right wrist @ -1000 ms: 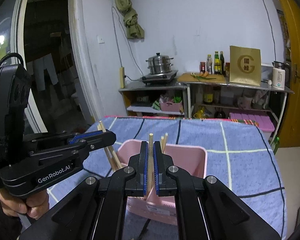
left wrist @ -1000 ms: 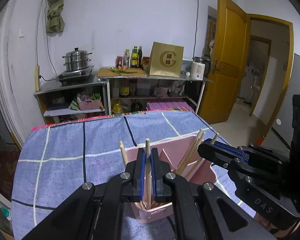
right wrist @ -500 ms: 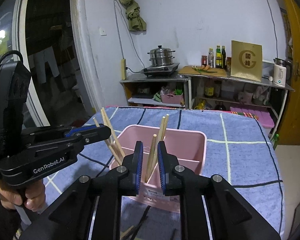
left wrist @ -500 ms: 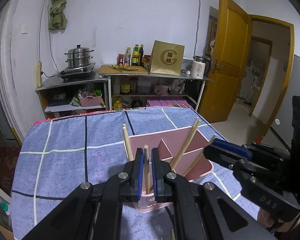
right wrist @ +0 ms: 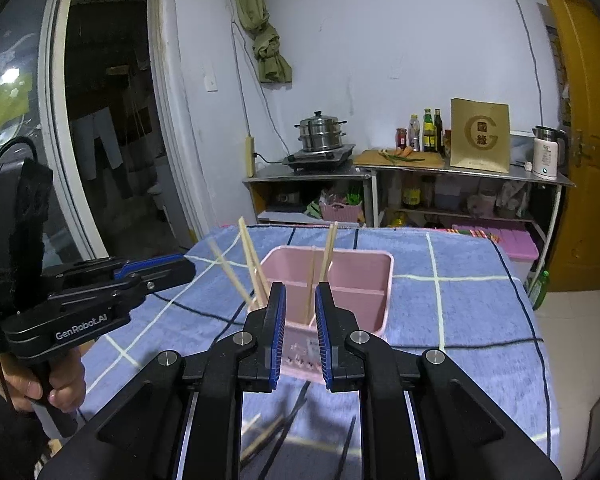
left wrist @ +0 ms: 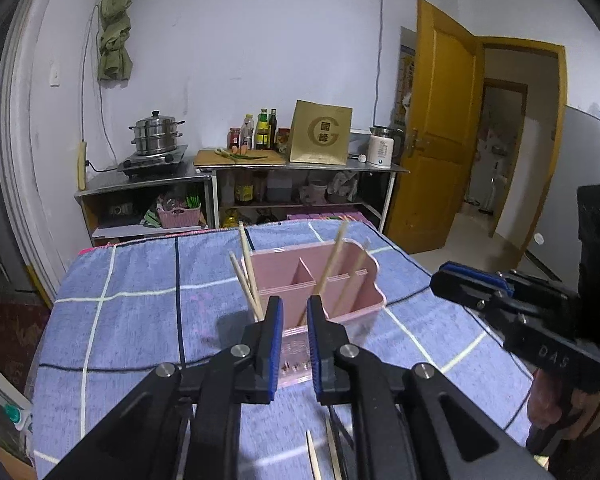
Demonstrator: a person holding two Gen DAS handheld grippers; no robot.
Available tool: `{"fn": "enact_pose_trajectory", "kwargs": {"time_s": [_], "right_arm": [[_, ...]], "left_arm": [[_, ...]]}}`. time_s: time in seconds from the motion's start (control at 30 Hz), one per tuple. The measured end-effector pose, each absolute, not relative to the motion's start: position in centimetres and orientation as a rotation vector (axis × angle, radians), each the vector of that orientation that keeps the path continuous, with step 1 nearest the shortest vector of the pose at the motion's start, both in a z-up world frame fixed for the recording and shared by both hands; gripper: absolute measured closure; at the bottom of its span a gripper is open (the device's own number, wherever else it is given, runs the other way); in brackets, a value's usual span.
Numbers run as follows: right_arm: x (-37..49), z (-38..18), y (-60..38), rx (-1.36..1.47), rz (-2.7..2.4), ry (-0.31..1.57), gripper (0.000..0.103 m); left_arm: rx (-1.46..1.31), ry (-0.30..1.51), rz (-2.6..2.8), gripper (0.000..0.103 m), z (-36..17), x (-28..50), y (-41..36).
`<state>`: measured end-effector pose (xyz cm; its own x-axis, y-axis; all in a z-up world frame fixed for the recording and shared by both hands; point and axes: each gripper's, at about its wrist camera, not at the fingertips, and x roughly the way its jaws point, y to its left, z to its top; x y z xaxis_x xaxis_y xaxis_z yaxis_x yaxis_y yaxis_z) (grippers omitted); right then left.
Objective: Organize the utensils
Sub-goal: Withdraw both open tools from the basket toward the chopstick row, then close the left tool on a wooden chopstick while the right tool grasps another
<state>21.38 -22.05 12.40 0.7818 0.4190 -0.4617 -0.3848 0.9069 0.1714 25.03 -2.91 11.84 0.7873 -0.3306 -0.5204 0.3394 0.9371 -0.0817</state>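
A pink divided utensil holder (left wrist: 356,280) (right wrist: 364,276) stands on the blue checked tablecloth, with several wooden chopsticks (left wrist: 249,268) (right wrist: 252,260) leaning upright in its compartments. My left gripper (left wrist: 292,308) is open and empty just in front of the holder. My right gripper (right wrist: 300,296) is also open and empty, just in front of the holder from the other side. Loose wooden chopsticks (left wrist: 314,456) and black chopsticks (right wrist: 292,416) lie on the cloth below the grippers, partly hidden by the fingers.
The table (left wrist: 120,320) is covered by the blue cloth and ends at the far edge near metal shelves (left wrist: 148,184) with a steamer pot, bottles and a kettle. A yellow door (left wrist: 440,120) stands open at right. A dark doorway (right wrist: 108,140) is at left.
Both grippers let go of their chopsticks, which now stand in the holder. Both have opened and drawn back and up from the holder.
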Motion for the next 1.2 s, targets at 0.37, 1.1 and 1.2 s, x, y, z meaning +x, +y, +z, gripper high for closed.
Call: {"fn": "enact_pose_trajectory", "kwargs": {"time_s": [0.37,1.1,1.2], "right_arm": [[19.0,6.5,-21.0,0.059,0.453,0.66,0.088],[17.7,-2.6,-14.9,-0.035,0.482,0.91,0.088],[17.6,-3.0,-14.4,-0.065,0.45,0.92,0.088]], "left_arm": [[-0.012,0.696,-0.382,0.091,4.3,21.2,-2.3],[-0.11,0.784,-0.313,0.091,-0.5,20.0,2.1],[-0.121,0.783,-0.31,0.091,-0.5,20.0,2.4]]}}
